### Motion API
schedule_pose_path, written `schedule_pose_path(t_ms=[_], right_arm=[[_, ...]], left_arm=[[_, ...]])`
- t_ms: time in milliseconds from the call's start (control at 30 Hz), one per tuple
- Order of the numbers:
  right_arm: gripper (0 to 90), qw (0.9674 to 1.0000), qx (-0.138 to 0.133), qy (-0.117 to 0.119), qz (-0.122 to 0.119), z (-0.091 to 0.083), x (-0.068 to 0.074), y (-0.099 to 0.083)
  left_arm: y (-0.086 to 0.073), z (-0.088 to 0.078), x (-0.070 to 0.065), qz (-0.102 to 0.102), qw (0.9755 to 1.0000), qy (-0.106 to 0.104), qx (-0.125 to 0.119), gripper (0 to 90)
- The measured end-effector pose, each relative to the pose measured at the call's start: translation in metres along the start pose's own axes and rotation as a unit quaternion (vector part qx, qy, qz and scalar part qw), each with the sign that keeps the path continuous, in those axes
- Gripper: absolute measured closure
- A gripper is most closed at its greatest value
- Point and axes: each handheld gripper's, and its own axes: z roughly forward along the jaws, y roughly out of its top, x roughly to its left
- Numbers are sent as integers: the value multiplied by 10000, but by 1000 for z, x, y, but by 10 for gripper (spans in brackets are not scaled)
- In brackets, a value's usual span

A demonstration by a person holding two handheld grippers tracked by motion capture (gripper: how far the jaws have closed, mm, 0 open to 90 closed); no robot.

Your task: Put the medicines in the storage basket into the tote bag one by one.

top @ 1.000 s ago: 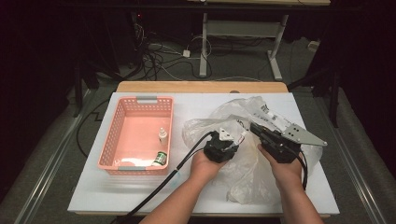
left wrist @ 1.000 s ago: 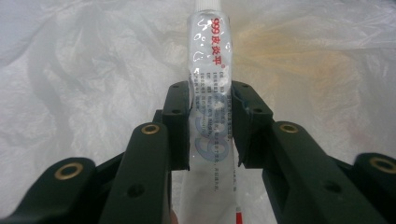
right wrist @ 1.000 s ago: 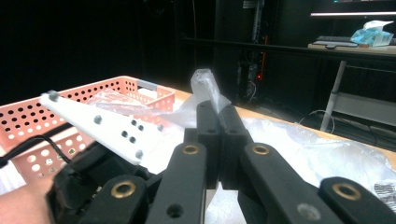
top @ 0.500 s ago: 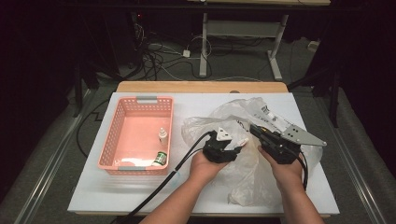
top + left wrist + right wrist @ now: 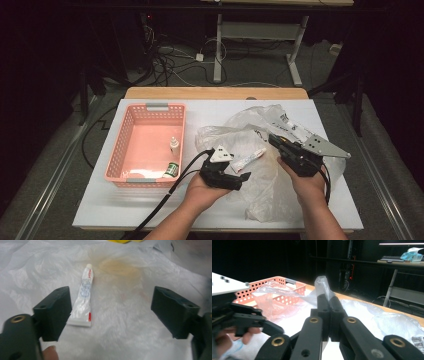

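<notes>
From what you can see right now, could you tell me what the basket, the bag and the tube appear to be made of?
Basket: rigid pink plastic, matte, going by its moulded perforated walls.
Bag: thin clear plastic film, glossy; it crinkles and shows the table through it. The right gripper pinches a fold of it.
Tube: soft white plastic or laminate, with a flat crimped end; which one is unclear.

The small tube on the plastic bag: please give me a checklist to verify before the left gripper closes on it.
1. Left gripper open: ok, jaws stand wide apart.
2. Small tube between the jaws: not ok, it lies close beside the left jaw, off centre.
3. Tube free to lift: ok, it lies on top of the plastic bag, uncovered.
4. Right gripper holding the bag: ok, jaws shut on a pinch of film.
5. Pink basket has room: ok, it holds two small bottles and its floor is mostly bare.
6. Tube cap tight: cannot tell.
</notes>
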Motion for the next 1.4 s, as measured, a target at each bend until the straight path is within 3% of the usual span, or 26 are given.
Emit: schedule_pose_path(t_ms=[133, 267, 333, 667, 867, 1067, 1233, 1400], right_arm=[[900, 10000, 17, 7, 5, 1, 0, -1], [900, 10000, 25, -8, -14, 1, 1, -1], [900, 10000, 11, 0, -4, 1, 0, 0], [900, 10000, -6, -52, -16, -1, 0, 0], [900, 10000, -4, -69, -11, -2, -1, 0], [900, 10000, 33, -44, -59, 0, 0, 0], [900, 10000, 20, -71, -23, 0, -1, -1], [900, 10000, 19, -65, -26, 0, -2, -1]], left_arm=[[-6, -16, 2, -117, 9998, -34, -128, 138], [-6, -27, 1, -140, 9999, 62, -53, 0], [-7, -33, -2, -62, 9998, 182, -87, 0], [-16, -63, 2, -51, 9993, 361, 26, 0], [-27, -83, 12, -286, 9986, 427, -86, 0], [-38, -101, 21, -344, 9966, 743, -114, 0], [-47, -116, 34, -558, 9936, 949, -259, 0], [-54, -126, 46, -698, 9903, 1180, -241, 0]])
